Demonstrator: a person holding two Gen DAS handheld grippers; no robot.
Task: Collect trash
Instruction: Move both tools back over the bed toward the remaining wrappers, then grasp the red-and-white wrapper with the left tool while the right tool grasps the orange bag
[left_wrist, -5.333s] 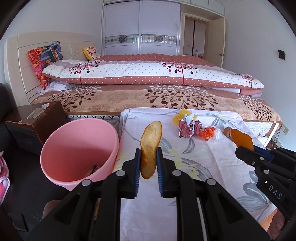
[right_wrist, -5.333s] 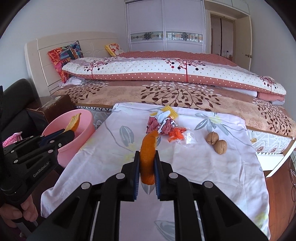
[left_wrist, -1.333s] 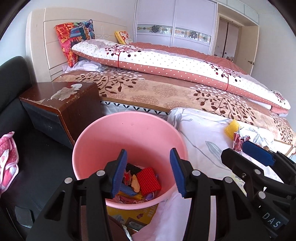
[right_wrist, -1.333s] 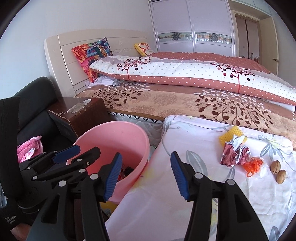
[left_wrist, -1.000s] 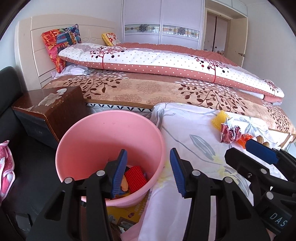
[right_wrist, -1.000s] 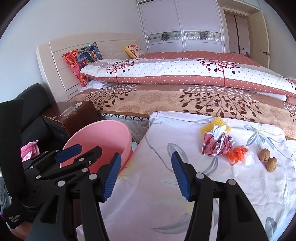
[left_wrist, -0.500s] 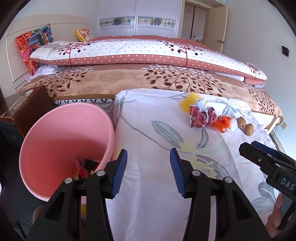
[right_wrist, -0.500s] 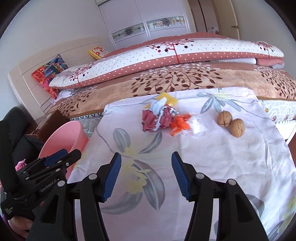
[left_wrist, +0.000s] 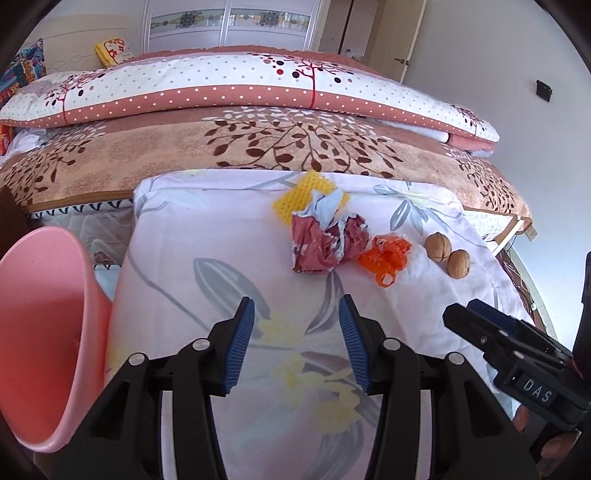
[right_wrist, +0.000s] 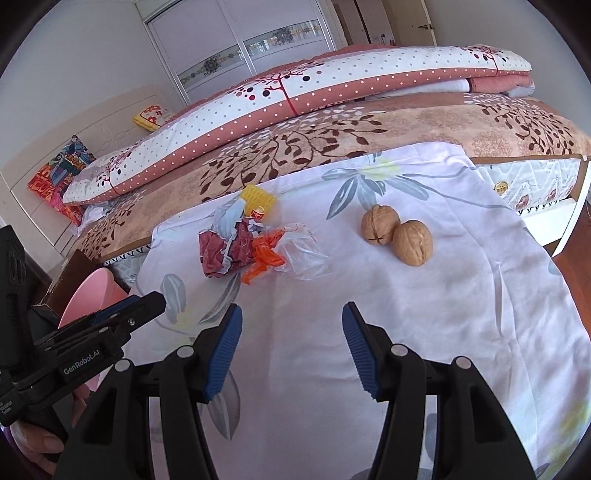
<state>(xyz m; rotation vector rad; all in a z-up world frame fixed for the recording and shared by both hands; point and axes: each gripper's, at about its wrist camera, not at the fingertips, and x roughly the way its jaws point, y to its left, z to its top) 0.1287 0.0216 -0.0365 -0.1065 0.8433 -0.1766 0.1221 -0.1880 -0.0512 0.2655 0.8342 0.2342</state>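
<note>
Now we hold both the left hand-held gripper and right hand-held gripper wide and empty, aimed at the counter. Crumpled wrapper, orange scrap and walnuts lie there, well apart from the pink bin at left.

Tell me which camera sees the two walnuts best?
The right wrist view. There the two walnuts sit big and sharp on the flowery cloth, touching each other, with their shell seams showing. In the left wrist view, the walnuts are smaller and off to the right.
</note>
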